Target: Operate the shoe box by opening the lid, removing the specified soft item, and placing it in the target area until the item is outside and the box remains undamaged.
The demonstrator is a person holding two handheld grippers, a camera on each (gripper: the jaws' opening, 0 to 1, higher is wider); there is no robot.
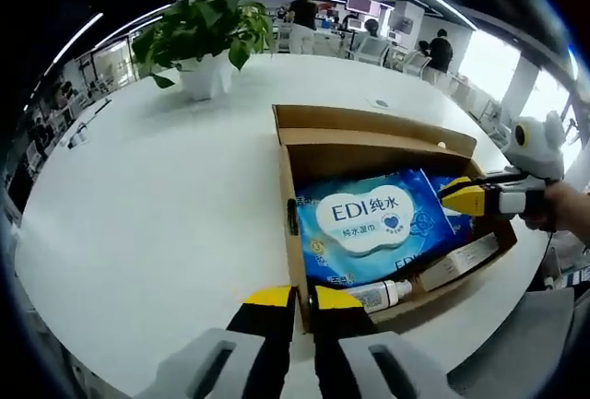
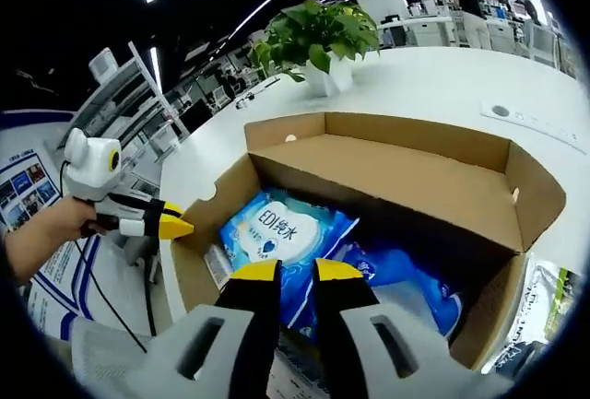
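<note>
Shoe box (image 1: 304, 136) open on white table (image 1: 166, 205), lid folded back, so blue wet-wipes pack (image 1: 373, 228) lies exposed inside, not yet lifted. Left gripper (image 1: 302, 299) at box edge, right gripper (image 2: 295, 272) above pack; both nearly closed, clamping nothing.

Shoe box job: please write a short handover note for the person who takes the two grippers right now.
Left gripper: jaws nearly closed, empty, at the near wall of the shoe box.
Right gripper: jaws nearly closed, empty, over the box's open top, above the blue wet wipes pack.
Things: the box stands on the white table, its lid folded back. The wipes pack lies inside with a small spray bottle and a flat carton.
Done: lid open.
Left: grip the soft pack, lift it out, place it outside the box.
</note>
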